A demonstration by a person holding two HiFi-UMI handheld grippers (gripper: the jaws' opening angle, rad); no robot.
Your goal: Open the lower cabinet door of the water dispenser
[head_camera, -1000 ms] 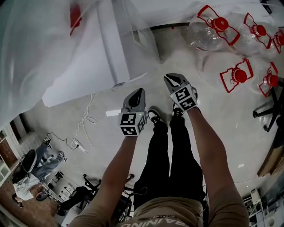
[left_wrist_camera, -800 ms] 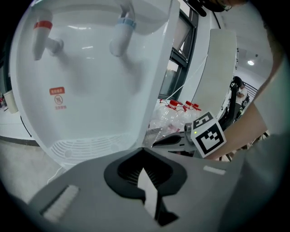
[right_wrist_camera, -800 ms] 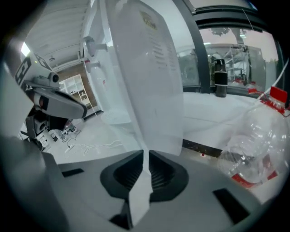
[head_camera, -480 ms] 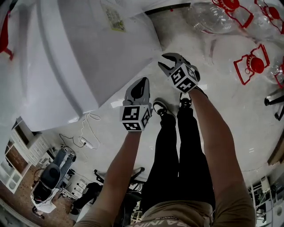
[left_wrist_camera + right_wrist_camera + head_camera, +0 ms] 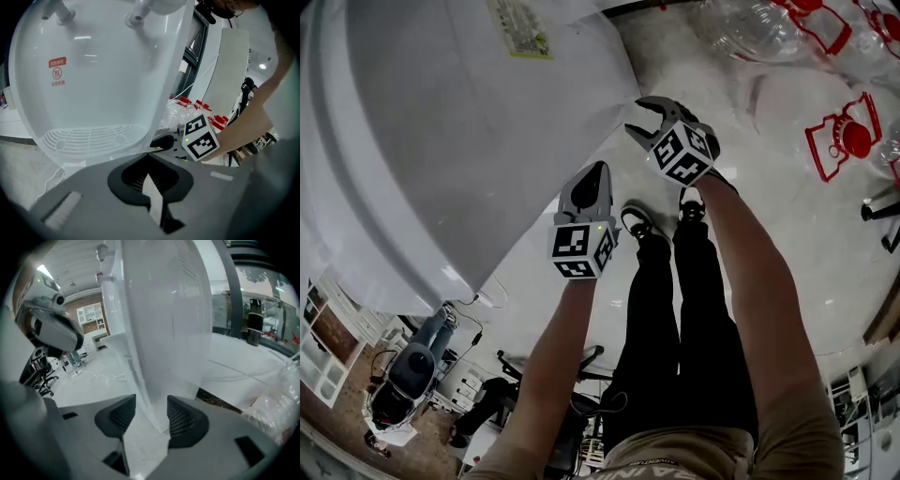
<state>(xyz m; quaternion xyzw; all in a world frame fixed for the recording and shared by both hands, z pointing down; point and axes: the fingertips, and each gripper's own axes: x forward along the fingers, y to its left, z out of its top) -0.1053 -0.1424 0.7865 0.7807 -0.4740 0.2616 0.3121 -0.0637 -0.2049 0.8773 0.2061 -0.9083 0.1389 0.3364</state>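
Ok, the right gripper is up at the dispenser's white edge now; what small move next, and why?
Probably ease the right gripper forward and close it on the white edge of the water dispenser. Its jaws have just been opening and straddle that edge without pressing it, so nothing is gripped. The left gripper is shut and empty.

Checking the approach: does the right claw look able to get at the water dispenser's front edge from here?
Probably yes. The right claw, whose jaws have just been opening, stands astride the white edge of the water dispenser. Nothing is in between, and the edge isn't gripped yet.
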